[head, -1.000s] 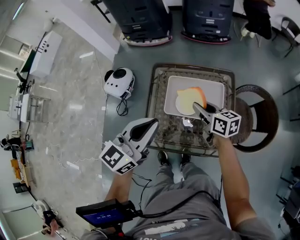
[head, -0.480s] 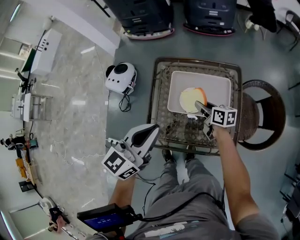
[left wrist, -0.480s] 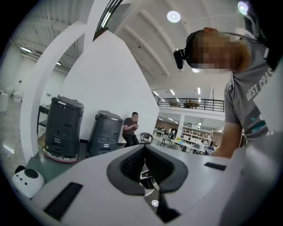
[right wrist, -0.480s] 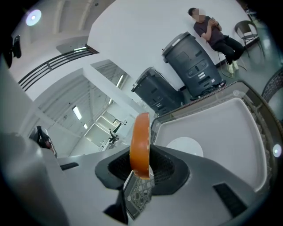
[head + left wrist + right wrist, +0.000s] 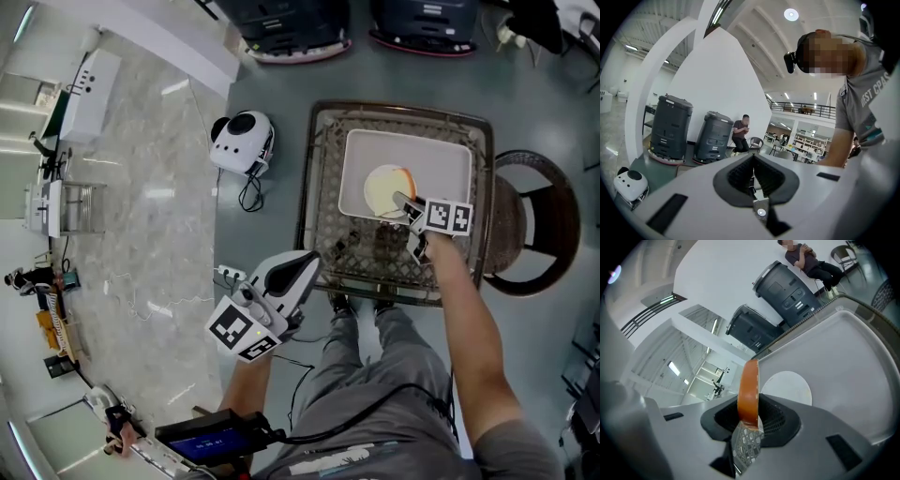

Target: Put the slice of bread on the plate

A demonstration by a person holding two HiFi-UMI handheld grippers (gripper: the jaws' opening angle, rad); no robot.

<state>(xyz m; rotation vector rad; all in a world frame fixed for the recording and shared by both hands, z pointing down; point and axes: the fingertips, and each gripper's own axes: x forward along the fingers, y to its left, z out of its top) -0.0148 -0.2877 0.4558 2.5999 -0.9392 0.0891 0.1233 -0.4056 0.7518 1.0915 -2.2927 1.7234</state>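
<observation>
A round slice of bread point(image 5: 387, 187) with a pale face and an orange crust hangs low over the white rectangular plate point(image 5: 441, 155) on the wicker table. My right gripper point(image 5: 405, 202) is shut on it from the near side. In the right gripper view the bread point(image 5: 749, 380) stands edge-on between the jaws of the right gripper point(image 5: 749, 414), with the plate point(image 5: 848, 362) right beneath; whether it touches the plate I cannot tell. My left gripper point(image 5: 298, 267) is off the table's near left corner, shut and holding nothing; in its own view the left gripper point(image 5: 753, 177) points at the room.
The wicker table point(image 5: 321, 202) has a raised rim. A wicker chair point(image 5: 548, 225) stands at its right. On the floor to the left lie a small white round device point(image 5: 242, 142) and a power strip point(image 5: 227, 274). Two dark machines point(image 5: 291, 23) stand beyond the table.
My right gripper has sunk with the bread, from above the plate's near edge to low over the plate. The left gripper has dropped slightly and stays shut.
</observation>
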